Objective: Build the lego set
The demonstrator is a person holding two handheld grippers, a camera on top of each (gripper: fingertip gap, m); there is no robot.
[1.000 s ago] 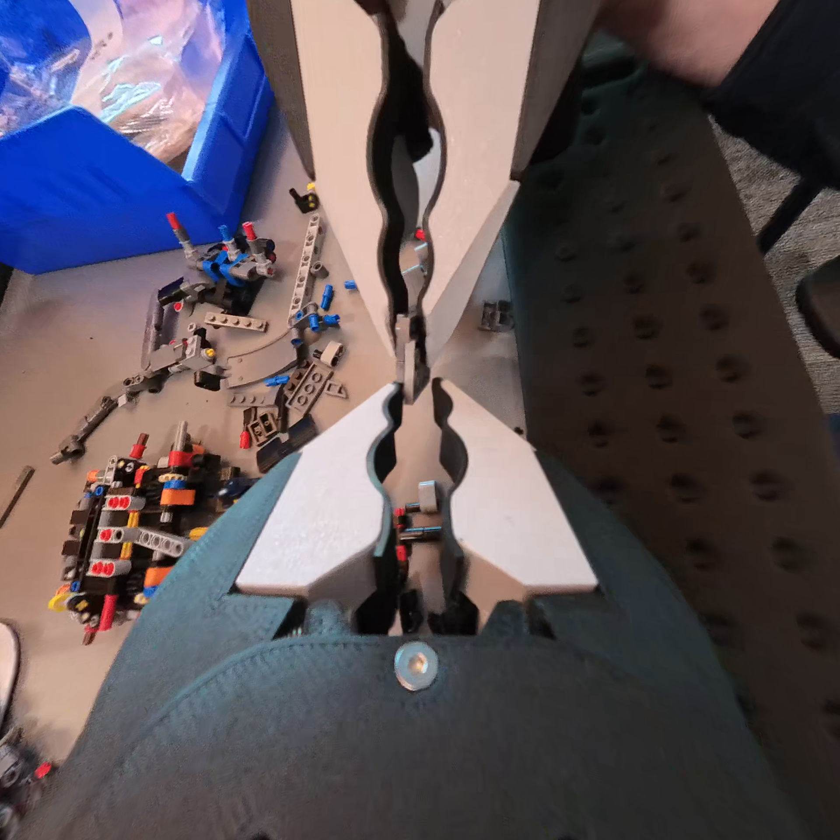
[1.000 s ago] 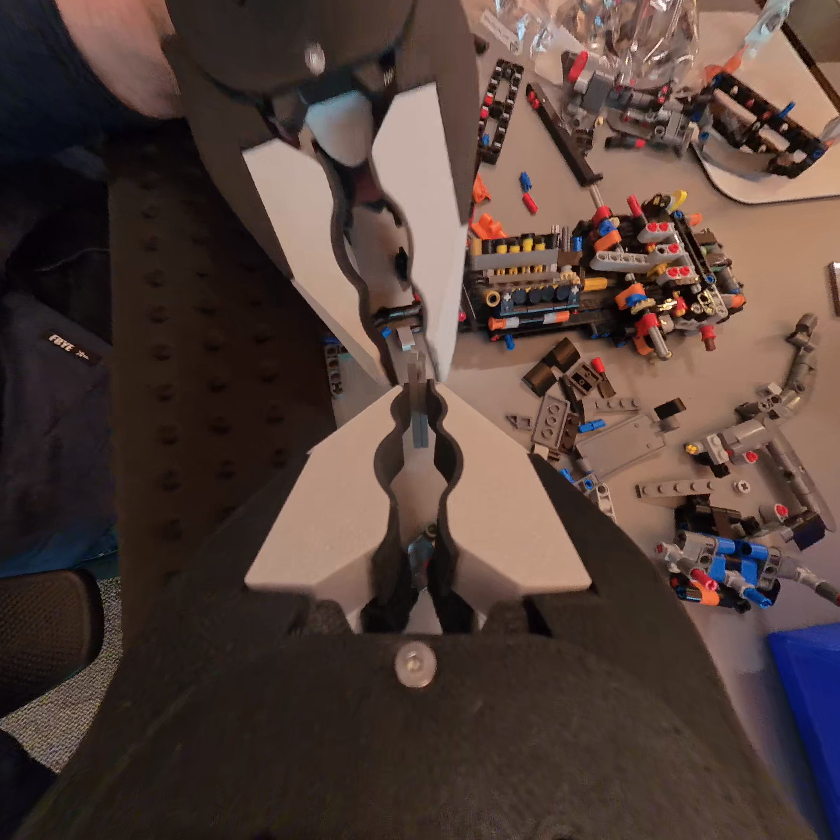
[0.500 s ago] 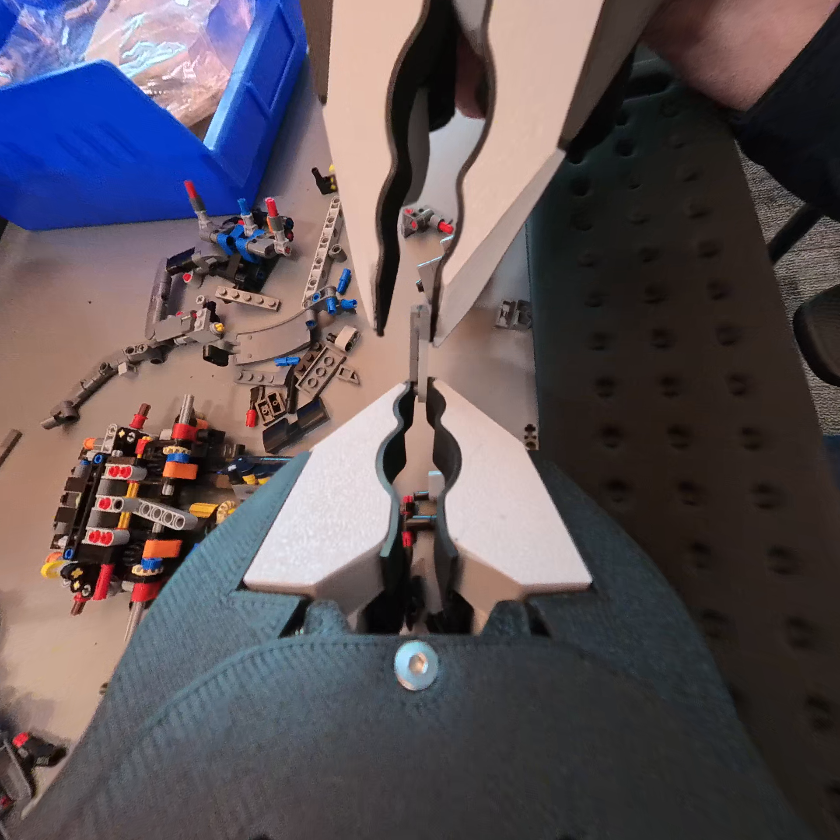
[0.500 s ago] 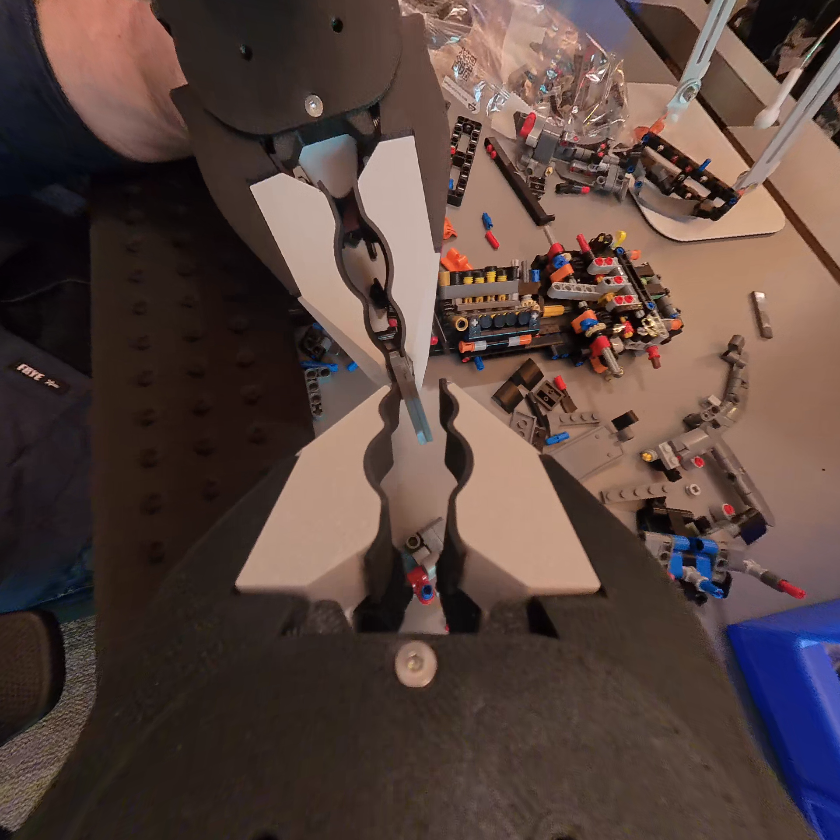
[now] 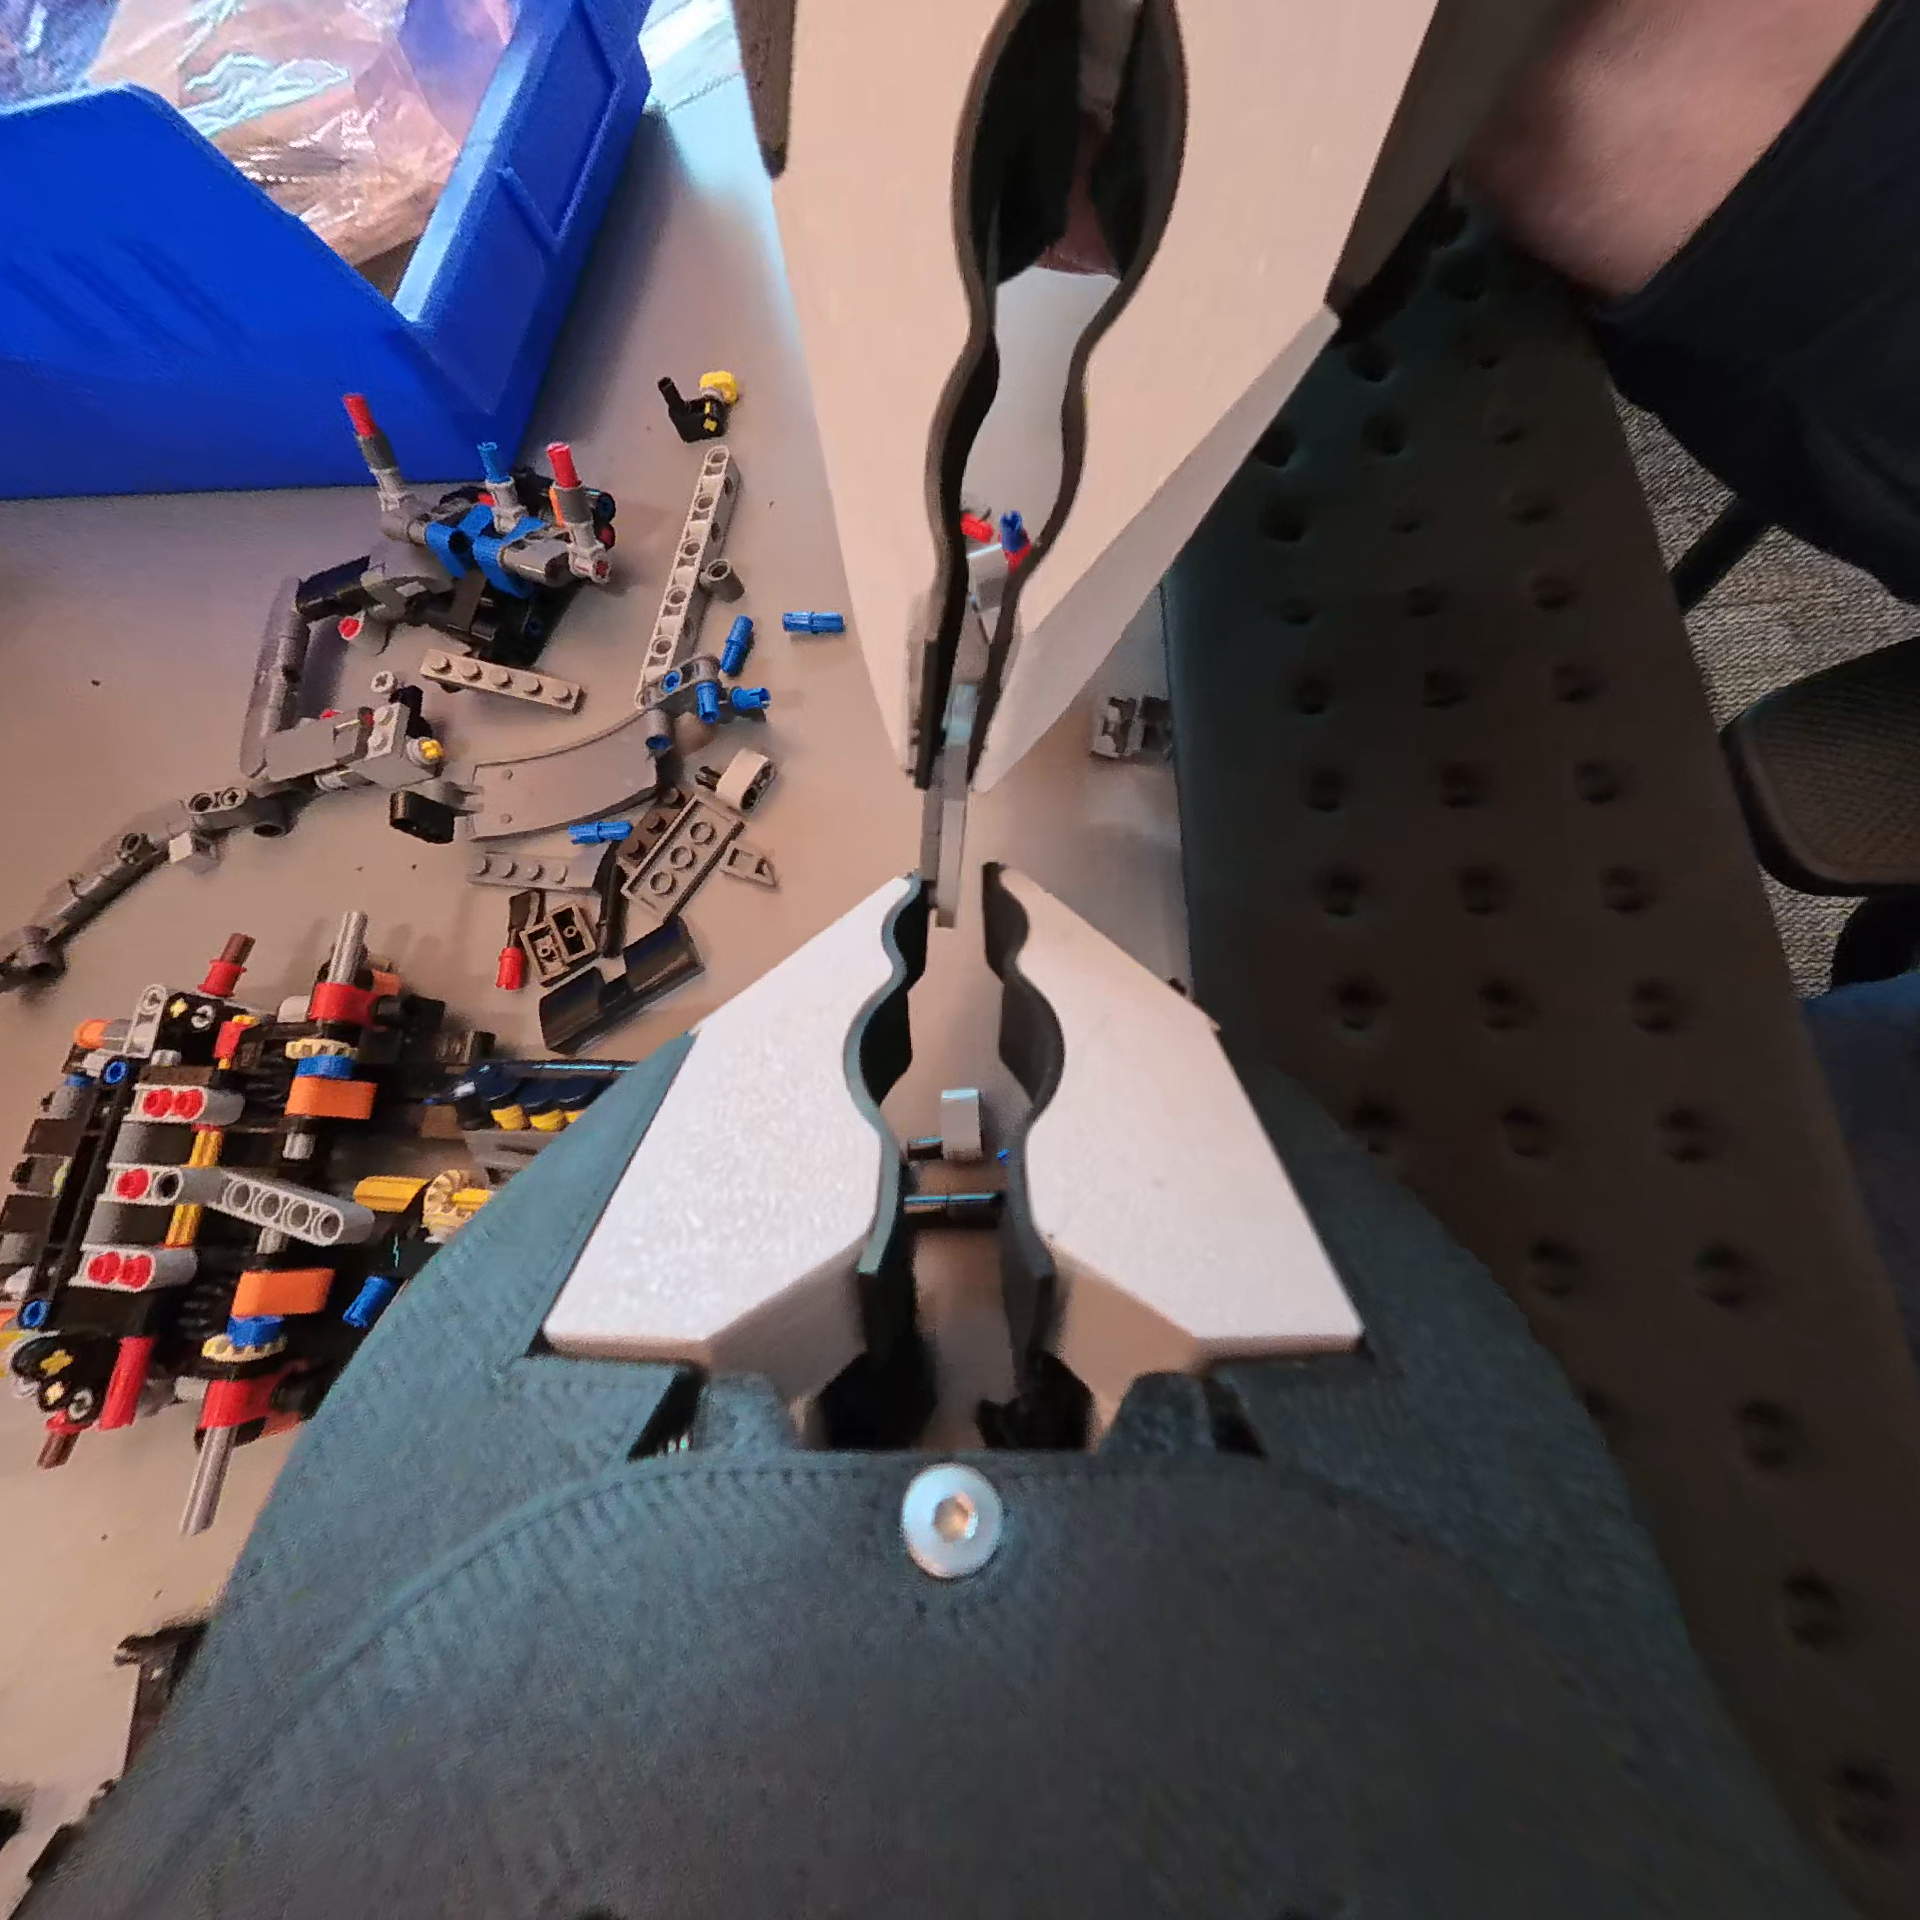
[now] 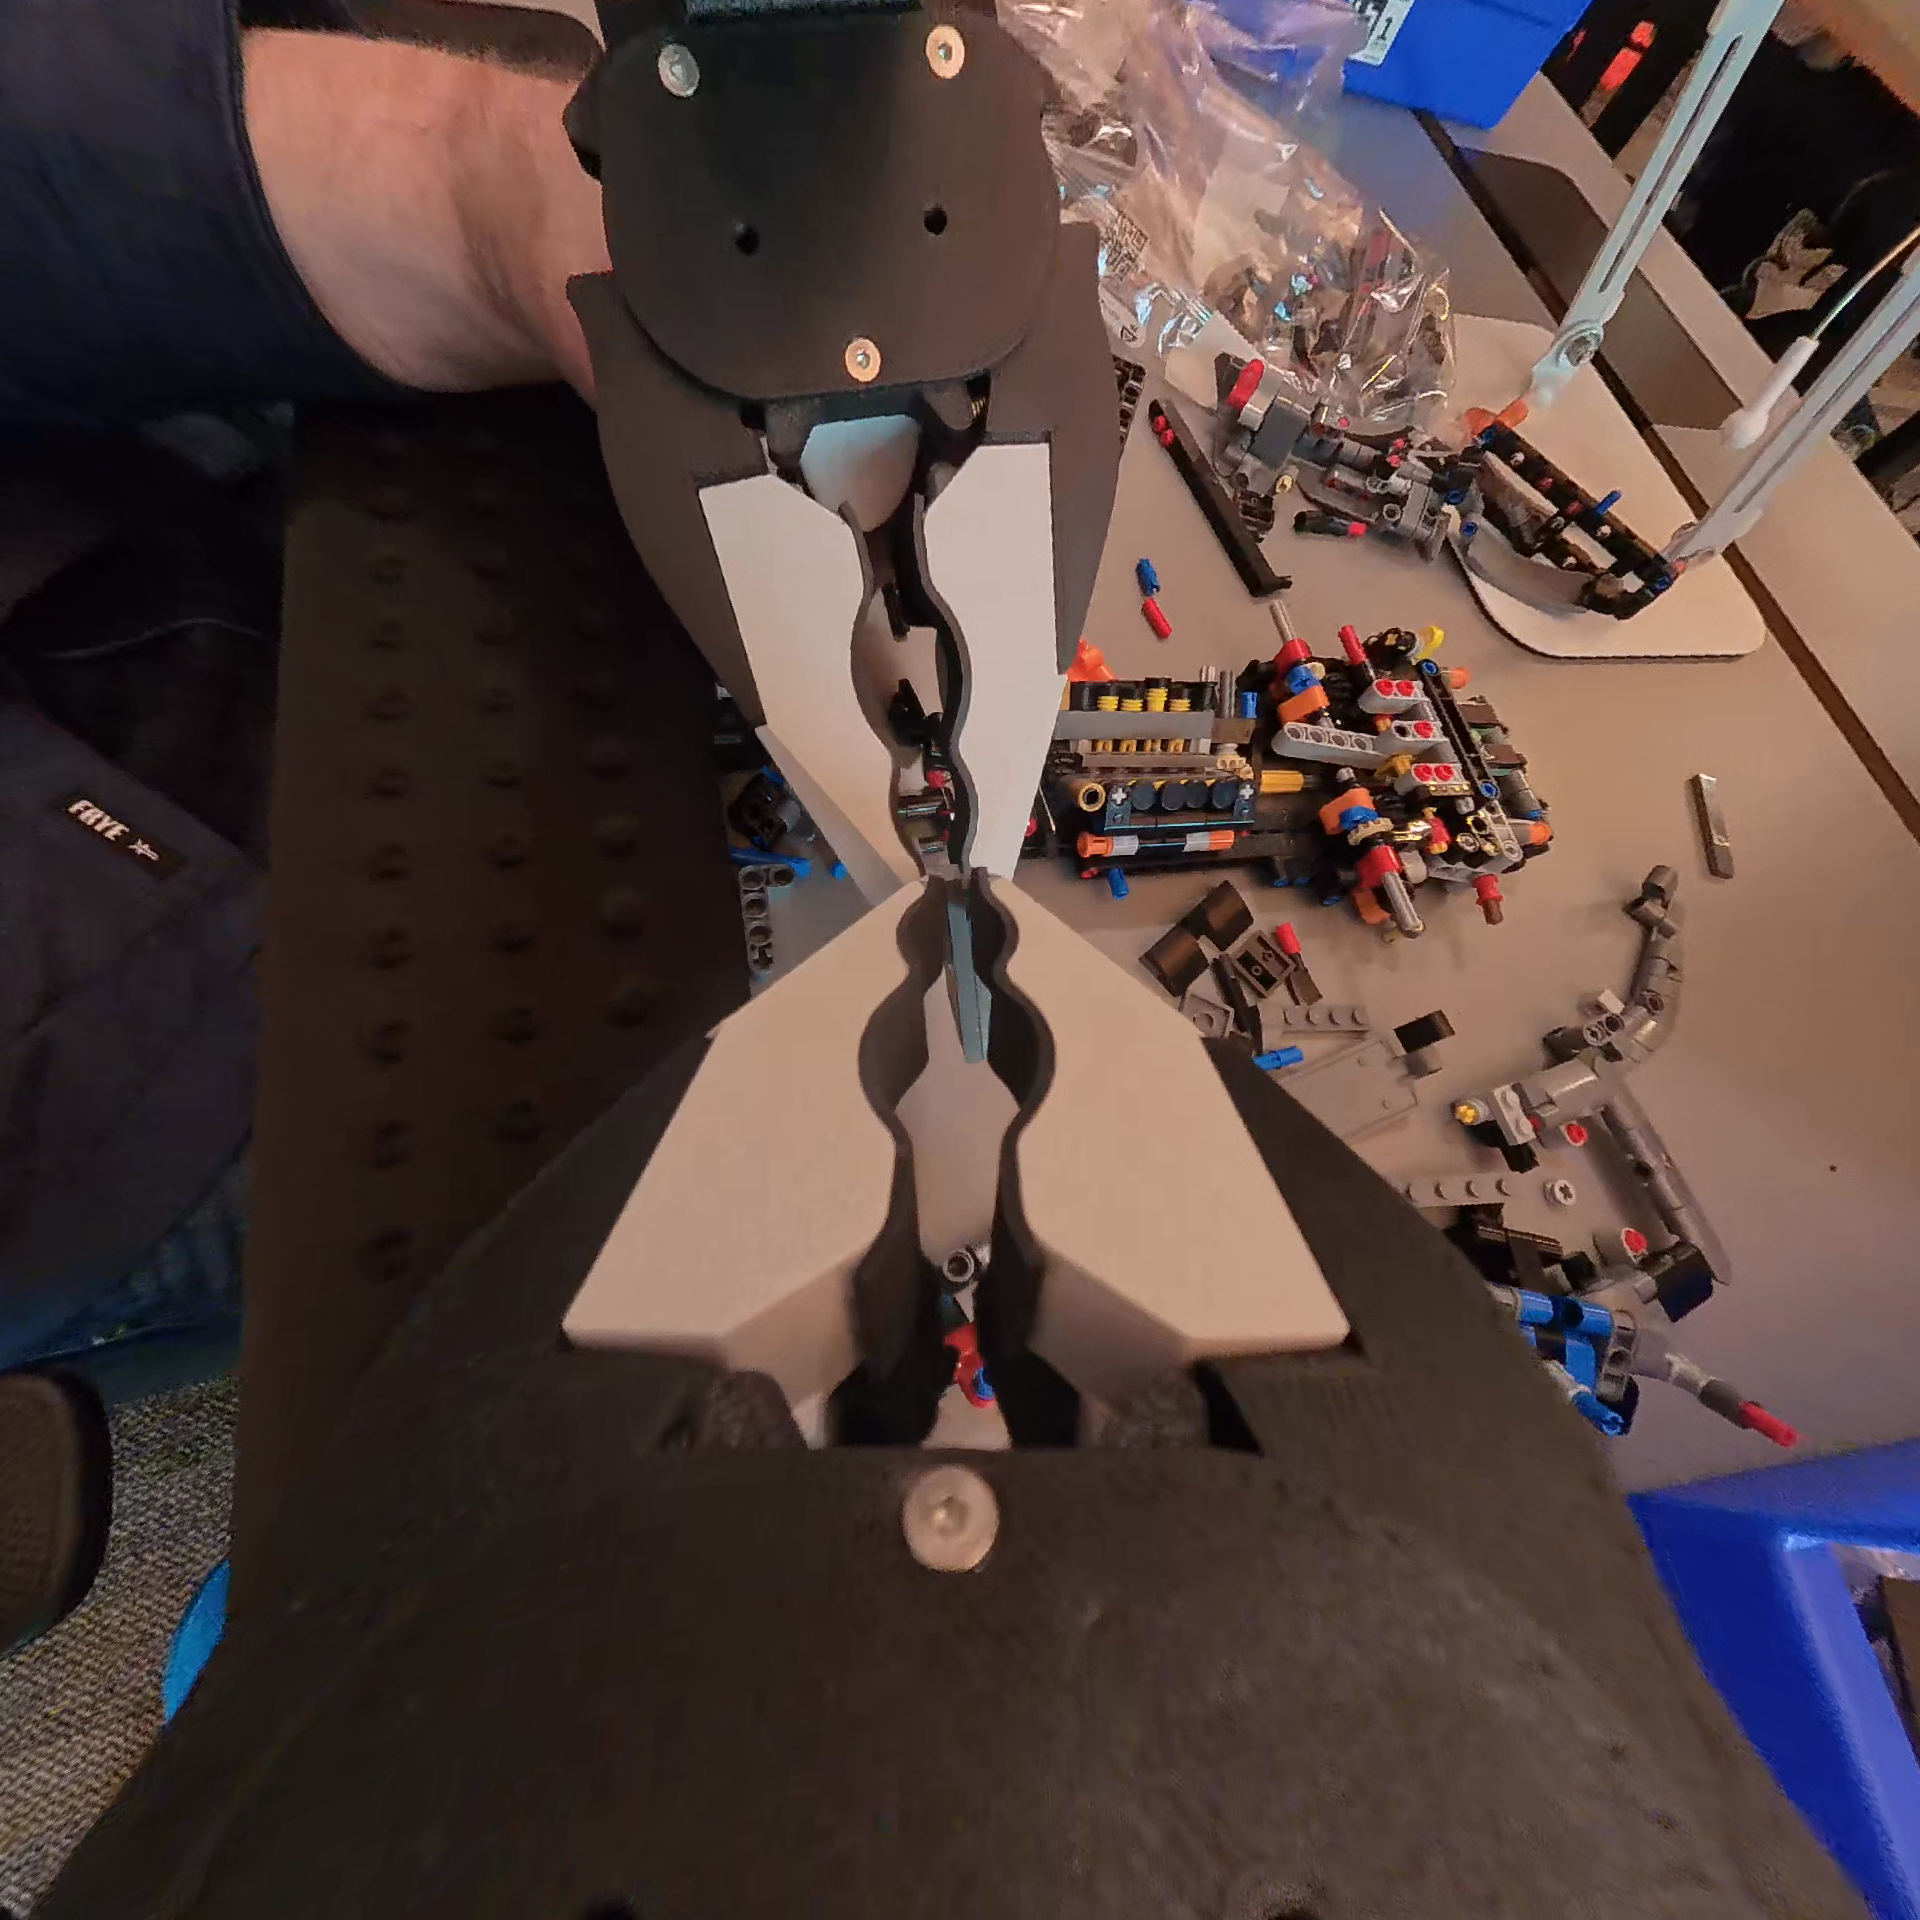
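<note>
Sitting far left on the table (image 5: 104,644) is a blue bin (image 5: 208,312), with loose parts (image 5: 582,769) in front and the multicoloured build (image 5: 208,1174) nearer the camera. At centre the right gripper (image 5: 948,769) points toward the left gripper (image 5: 954,883), tips almost meeting above the table. Right jaws are clamped on a thin grey plate (image 5: 948,842), held edge-on. The plate's free end pokes between the left jaws, which stand slightly apart and are not pinching it. Right of both is a dark perforated panel (image 5: 1455,831), with a bare forearm (image 5: 1621,156) at top right.
</note>
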